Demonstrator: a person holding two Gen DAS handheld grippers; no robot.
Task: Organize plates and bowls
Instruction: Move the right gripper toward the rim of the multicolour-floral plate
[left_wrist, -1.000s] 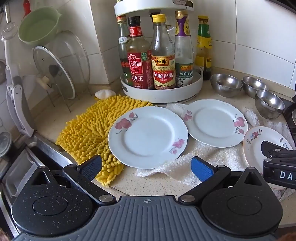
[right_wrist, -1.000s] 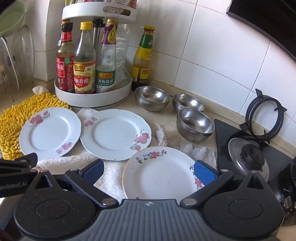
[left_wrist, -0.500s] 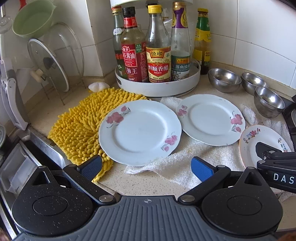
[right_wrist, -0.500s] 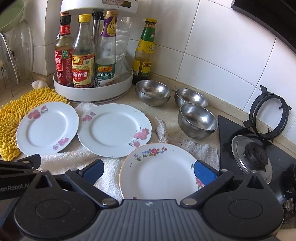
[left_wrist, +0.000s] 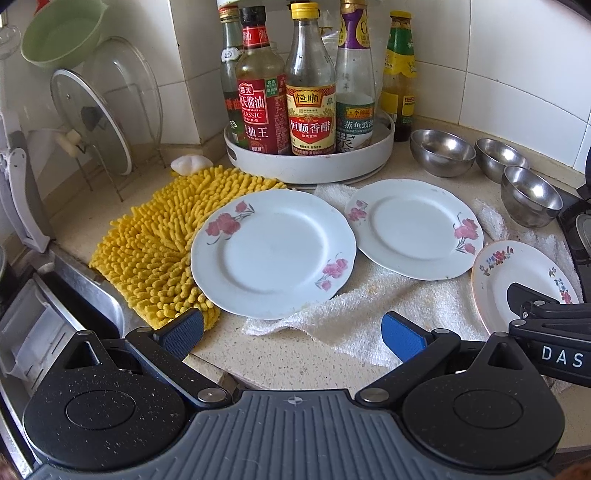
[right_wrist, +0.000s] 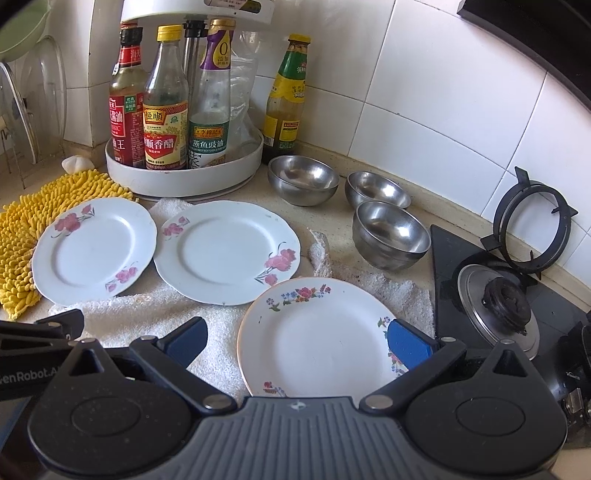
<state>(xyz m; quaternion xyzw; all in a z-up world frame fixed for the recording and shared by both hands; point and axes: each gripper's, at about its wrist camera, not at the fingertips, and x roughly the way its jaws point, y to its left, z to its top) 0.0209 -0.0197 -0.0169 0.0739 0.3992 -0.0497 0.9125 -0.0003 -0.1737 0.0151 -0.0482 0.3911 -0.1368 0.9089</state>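
Nothing stacked yet; the job looks to be at its start.

Left gripper (left_wrist: 291, 330): jaws spread wide, nothing between them, held low over the counter edge. Straight ahead of it, just past the fingertips, lies the pink-flower plate (left_wrist: 273, 253), flat, its left rim resting on the yellow mop cloth (left_wrist: 155, 243), its near rim on the white towel (left_wrist: 369, 310). Ahead and to the right sits a second pink-flower plate (left_wrist: 415, 229), rims of the two near or just touching; cannot tell which.

Right gripper (right_wrist: 295, 341): also wide open and empty. The gold-rimmed plate (right_wrist: 317, 338) lies flat directly beneath and between its fingers, on the towel; the right pad sits over the plate's rim, contact not clear.

Three steel bowls stand ahead and right of the right gripper: the large bowl (right_wrist: 303, 179) by the bottle turntable (right_wrist: 184, 177), the small bowl (right_wrist: 376, 188) behind, the near bowl (right_wrist: 389, 232) beside the stove (right_wrist: 495, 295). All upright, each apart, none nested.

Judgement: all three plates and all three bowls remain to be gathered. The gold-rimmed plate seems the likeliest first pick.
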